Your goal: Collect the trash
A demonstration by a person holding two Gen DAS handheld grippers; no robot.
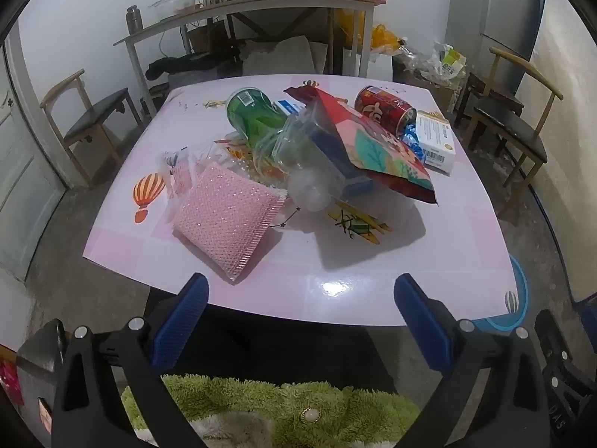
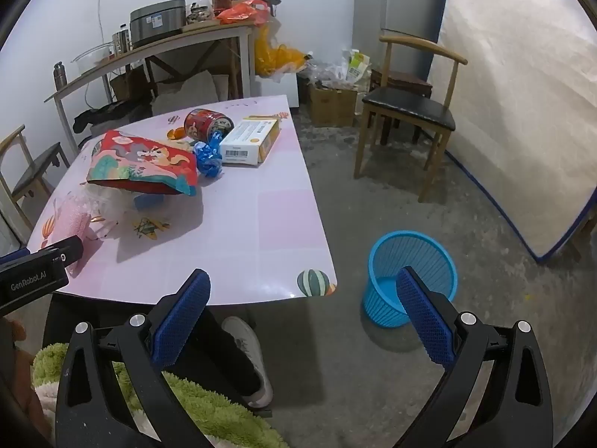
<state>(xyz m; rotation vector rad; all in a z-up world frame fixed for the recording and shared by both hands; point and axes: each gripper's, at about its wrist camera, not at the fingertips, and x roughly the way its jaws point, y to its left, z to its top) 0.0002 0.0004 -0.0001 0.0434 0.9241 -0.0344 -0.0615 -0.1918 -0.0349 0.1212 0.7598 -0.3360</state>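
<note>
A pile of trash lies on the pink table (image 1: 335,280): a pink mesh sponge (image 1: 224,216), a clear plastic bottle (image 1: 309,164), a green can (image 1: 253,115), a red snack bag (image 1: 377,145), a red can (image 1: 384,106), a white box (image 1: 436,138) and a blue wrapper (image 1: 412,142). My left gripper (image 1: 302,317) is open and empty at the table's near edge. My right gripper (image 2: 302,313) is open and empty, off the table's right corner, near a blue bin (image 2: 410,276) on the floor. The snack bag (image 2: 145,164), red can (image 2: 207,123), white box (image 2: 250,140) and blue wrapper (image 2: 211,156) also show in the right wrist view.
Wooden chairs stand left (image 1: 89,115) and right (image 1: 511,119) of the table. A long side table (image 1: 242,11) with a cooker and bags stands at the back wall. Boxes and bags (image 2: 332,78) sit on the floor behind. A mattress (image 2: 522,104) leans on the right.
</note>
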